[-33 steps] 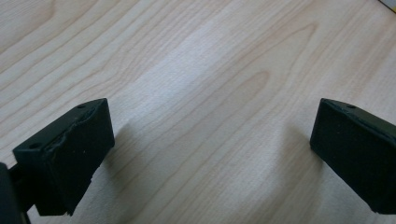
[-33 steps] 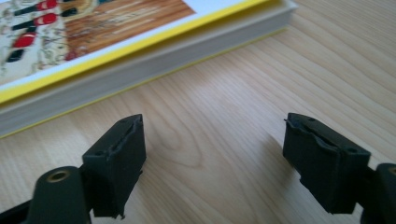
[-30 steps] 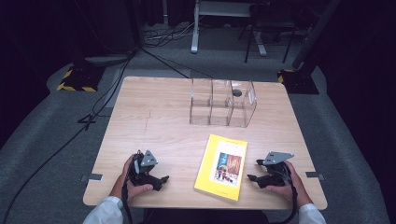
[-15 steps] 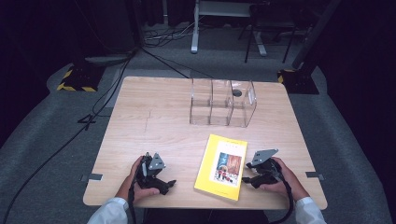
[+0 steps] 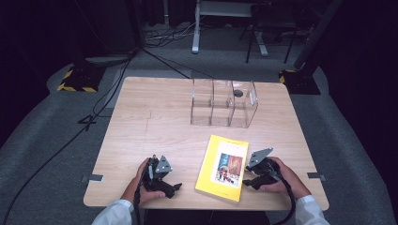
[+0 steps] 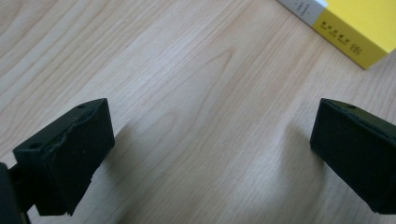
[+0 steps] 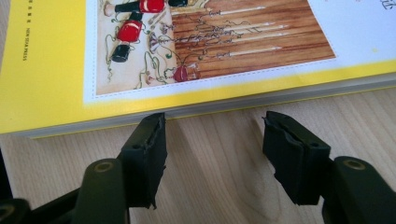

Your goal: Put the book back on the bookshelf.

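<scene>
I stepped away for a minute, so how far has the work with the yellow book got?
Nothing looks done: the yellow paperback book lies flat on the wooden table. In hand: the right gripper, jaws just closing, sits at its edge without gripping. The left gripper is open beside it. Grasping and lifting remain.

Bare desk [image 5: 155, 122] is left open across the whole left half and along the far edge on that side. The right middle is blocked by a clear three-bay organizer [image 5: 224, 103], standing well beyond the yellow book [image 5: 223, 166]. A bare strip is left between book and organizer. Between the left gripper [image 5: 174, 187] and the book's spine, a narrow lane of wood is kept free.
</scene>
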Available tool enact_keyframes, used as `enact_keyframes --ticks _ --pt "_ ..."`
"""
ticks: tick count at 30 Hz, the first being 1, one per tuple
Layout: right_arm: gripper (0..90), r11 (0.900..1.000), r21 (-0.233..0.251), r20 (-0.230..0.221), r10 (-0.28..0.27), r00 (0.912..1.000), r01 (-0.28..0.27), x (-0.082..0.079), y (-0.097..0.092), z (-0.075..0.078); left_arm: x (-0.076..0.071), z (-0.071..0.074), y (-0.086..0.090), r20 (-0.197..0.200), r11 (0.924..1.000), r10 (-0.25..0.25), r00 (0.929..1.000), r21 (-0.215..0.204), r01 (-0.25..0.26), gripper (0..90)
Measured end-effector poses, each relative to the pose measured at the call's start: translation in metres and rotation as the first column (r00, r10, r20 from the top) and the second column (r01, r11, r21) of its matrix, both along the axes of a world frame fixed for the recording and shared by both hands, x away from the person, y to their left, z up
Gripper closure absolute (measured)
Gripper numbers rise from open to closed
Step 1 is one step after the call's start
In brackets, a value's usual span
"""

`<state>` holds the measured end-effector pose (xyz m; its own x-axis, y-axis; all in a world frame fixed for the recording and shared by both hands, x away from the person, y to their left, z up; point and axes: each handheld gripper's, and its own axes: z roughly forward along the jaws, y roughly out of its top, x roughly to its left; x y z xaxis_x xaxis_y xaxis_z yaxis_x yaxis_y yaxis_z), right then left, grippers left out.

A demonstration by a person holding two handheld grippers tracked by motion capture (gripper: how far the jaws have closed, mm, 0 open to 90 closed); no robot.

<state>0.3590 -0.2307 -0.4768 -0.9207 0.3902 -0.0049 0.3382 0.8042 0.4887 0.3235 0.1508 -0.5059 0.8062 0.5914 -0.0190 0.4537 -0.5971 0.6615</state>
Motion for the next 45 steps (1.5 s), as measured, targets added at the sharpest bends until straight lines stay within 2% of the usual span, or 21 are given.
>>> enact_keyframes --ticks 3,6,11,17,20,26,28,32,39,41,42,43,44,45 --pt "40.4 0.9993 0.036 0.01 -0.014 0.9999 0.013 -0.002 -0.004 -0.002 -0.001 0.0 -0.002 0.002 1.0 -0.009 1.0 0.0 0.009 0.4" --pt "42.0 0.9967 0.08 -0.003 -0.016 0.9999 0.016 -0.003 -0.005 -0.003 -0.001 0.0 -0.003 0.002 0.9999 -0.01 0.9999 0.0 0.01 0.4" --pt "41.4 0.9947 0.101 0.004 -0.016 0.9999 0.015 -0.004 -0.004 -0.004 0.0 0.0 -0.003 0.002 0.9999 -0.011 0.9999 0.0 0.011 0.4" --pt "41.4 0.9855 0.169 0.009 -0.015 0.9998 0.014 -0.007 -0.004 -0.001 -0.001 0.0 -0.003 0.001 1.0 -0.01 0.9999 -0.001 0.01 0.4" --pt "41.1 0.9751 0.222 0.003 -0.014 0.9999 0.013 -0.009 -0.002 0.001 0.0 0.0 -0.003 0.002 0.9999 -0.012 0.9999 0.0 0.012 0.4" --pt "40.3 0.9715 0.236 0.01 0.015 0.9998 -0.017 -0.015 0.009 0.002 0.0 0.0 -0.003 0.002 0.9999 -0.012 0.9999 0.0 0.012 0.4" --pt "39.8 0.9659 0.257 0.02 0.025 0.9995 -0.029 -0.018 0.012 0.004 0.0 0.0 -0.003 0.003 0.9999 -0.012 0.9999 0.002 0.012 0.4" --pt "39.8 0.9444 0.328 0.024 0.014 0.9996 -0.021 -0.021 0.014 0.011 -0.001 0.0 -0.003 0.004 0.9999 -0.01 0.9999 0.003 0.01 0.7" --pt "39.2 0.9423 0.332 0.03 0.039 0.9988 -0.046 -0.027 0.023 0.011 -0.005 0.001 -0.007 -0.003 0.9996 -0.026 0.9997 0.009 0.026 3.2" --pt "39.2 0.9394 0.34 0.039 0.033 0.9987 -0.044 -0.029 0.026 0.013 -0.008 0.004 -0.011 -0.004 0.9994 -0.033 0.9994 0.005 0.033 14.4" --pt "39.2 0.9296 0.366 0.037 0.036 0.9987 -0.047 -0.03 0.028 0.015 -0.012 0.007 -0.016 0.007 0.9978 -0.066 0.9978 -0.01 0.066 22.1" --pt "39.2 0.9296 0.366 0.037 0.036 0.9987 -0.047 -0.03 0.028 0.015 -0.012 0.007 -0.016 0.007 0.9978 -0.066 0.9978 -0.01 0.066 21.4" --pt "39.4 0.9253 0.377 0.044 0.027 0.9987 -0.042 -0.031 0.029 0.016 -0.015 0.011 -0.022 0.011 0.9962 -0.084 0.9964 -0.022 0.084 14.6" --pt "39.4 0.9226 0.384 0.045 0.02 0.9988 -0.035 -0.032 0.03 0.017 -0.017 0.013 -0.024 0.012 0.9949 -0.092 0.9957 -0.039 0.093 13.9"
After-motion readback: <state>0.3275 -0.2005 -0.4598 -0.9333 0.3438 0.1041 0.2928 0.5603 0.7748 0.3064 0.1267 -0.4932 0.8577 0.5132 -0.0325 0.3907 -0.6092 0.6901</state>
